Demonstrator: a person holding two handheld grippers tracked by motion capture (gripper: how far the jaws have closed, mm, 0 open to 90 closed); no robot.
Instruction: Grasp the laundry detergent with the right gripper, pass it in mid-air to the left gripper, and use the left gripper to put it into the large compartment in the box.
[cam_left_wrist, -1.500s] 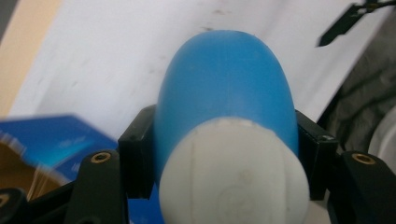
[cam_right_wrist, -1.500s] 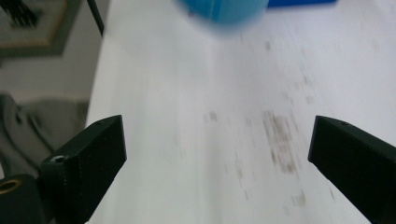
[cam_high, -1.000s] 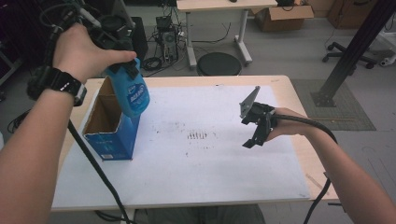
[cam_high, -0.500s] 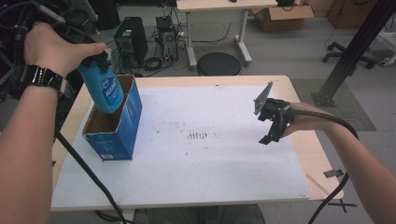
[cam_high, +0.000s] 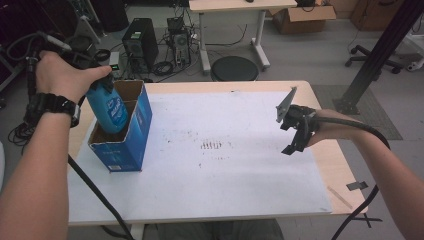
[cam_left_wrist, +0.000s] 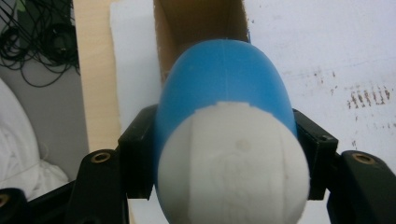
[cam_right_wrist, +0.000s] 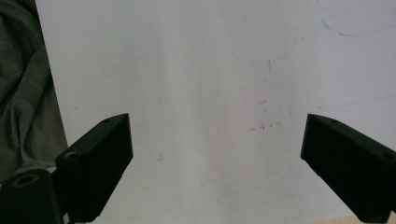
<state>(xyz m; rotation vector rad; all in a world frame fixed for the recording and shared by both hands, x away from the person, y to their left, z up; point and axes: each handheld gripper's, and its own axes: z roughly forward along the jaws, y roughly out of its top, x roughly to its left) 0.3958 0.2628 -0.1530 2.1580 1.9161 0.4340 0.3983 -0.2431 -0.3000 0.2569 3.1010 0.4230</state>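
Note:
A blue bottle (cam_high: 111, 109) with a white cap (cam_left_wrist: 233, 163) hangs partly inside an open blue cardboard box (cam_high: 131, 131) at the table's left. My left gripper (cam_left_wrist: 229, 135) is shut on the bottle, one black jaw on each side of its neck end. The box's brown inside (cam_left_wrist: 201, 21) lies straight beyond the bottle. Over the right side of the white mat hovers my right gripper (cam_high: 295, 132), which stands open in the right gripper view (cam_right_wrist: 215, 163) with nothing between its jaws.
A white mat (cam_high: 225, 165) covers most of the wooden table (cam_high: 330, 160). Dark scuff marks (cam_high: 212, 145) sit at its middle. Behind the table stand a computer tower (cam_high: 141, 42), a round black stool (cam_high: 235, 67) and tangled cables (cam_high: 175, 55).
My left gripper has carried the blue bottle right and down, so its lower end now sits inside the box. The right gripper has drifted slightly rightward and stays open.

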